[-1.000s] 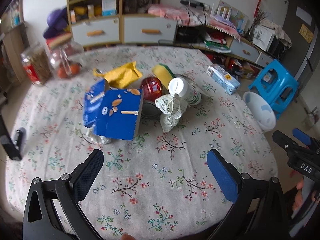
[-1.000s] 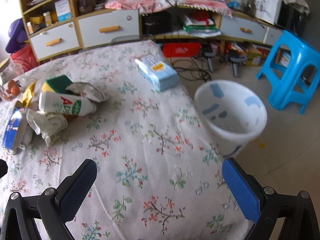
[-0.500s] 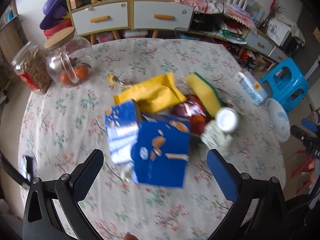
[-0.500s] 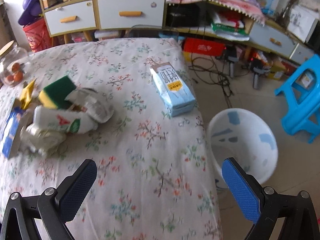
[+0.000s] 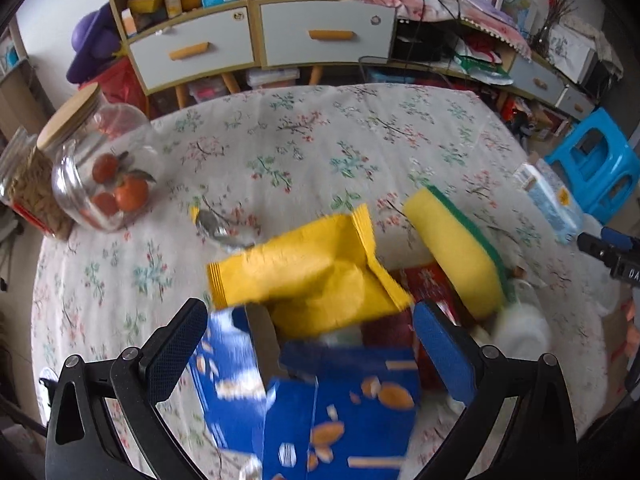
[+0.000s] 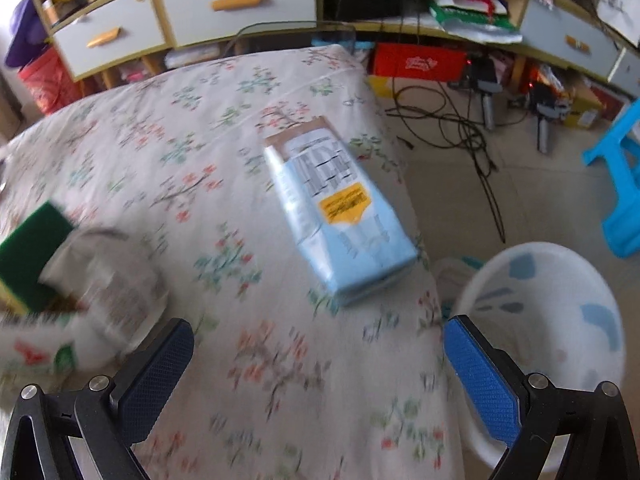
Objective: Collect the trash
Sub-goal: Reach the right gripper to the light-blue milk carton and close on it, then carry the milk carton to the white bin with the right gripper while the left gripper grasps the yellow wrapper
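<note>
Across the top of the left wrist view runs a wooden cabinet (image 5: 256, 36) with grey drawers, orange handles and open shelves of boxes and jars. A round table under a floral cloth (image 5: 304, 152) fills the middle. At the right edge stands a blue plastic stool (image 5: 596, 168). In the right wrist view, black cables (image 6: 460, 120) trail over the pale tiled floor (image 6: 540, 208).

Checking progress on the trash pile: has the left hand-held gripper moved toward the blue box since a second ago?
Yes. The left hand-held gripper has advanced toward the blue box, now between its open fingers, nearer the glass jar.
</note>
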The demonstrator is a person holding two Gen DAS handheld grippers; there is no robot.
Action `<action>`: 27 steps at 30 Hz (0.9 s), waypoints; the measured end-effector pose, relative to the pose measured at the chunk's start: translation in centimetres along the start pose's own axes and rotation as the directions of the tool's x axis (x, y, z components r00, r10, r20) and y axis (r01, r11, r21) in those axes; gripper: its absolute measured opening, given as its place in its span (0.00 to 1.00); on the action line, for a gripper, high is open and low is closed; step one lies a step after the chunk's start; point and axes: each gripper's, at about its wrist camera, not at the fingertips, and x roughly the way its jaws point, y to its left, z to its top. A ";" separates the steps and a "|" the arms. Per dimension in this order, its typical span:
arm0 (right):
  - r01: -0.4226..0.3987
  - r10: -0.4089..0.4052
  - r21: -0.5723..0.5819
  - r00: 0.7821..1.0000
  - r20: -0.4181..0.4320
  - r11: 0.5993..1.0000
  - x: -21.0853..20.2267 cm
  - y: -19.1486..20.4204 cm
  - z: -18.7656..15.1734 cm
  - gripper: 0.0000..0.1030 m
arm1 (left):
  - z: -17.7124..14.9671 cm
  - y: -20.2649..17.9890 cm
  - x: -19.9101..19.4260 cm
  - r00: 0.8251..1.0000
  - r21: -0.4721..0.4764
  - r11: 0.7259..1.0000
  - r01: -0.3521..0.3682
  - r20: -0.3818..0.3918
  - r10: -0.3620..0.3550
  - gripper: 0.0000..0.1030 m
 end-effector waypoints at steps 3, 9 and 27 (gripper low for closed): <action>0.001 -0.002 0.030 1.000 0.022 1.000 1.8 -1.0 0.9 1.00 | 0.5 0.3 0.7 1.000 -0.029 0.999 0.014 0.011 -0.014 0.98; 0.004 -0.008 0.070 0.998 0.058 0.998 4.1 -2.2 2.0 0.97 | 0.9 0.8 1.9 0.999 -0.059 0.998 0.027 0.019 -0.026 0.79; -0.037 0.033 0.049 0.996 0.080 0.998 3.3 -1.2 1.7 0.63 | 1.0 2.6 0.5 0.997 -0.126 0.990 0.057 0.053 -0.050 0.11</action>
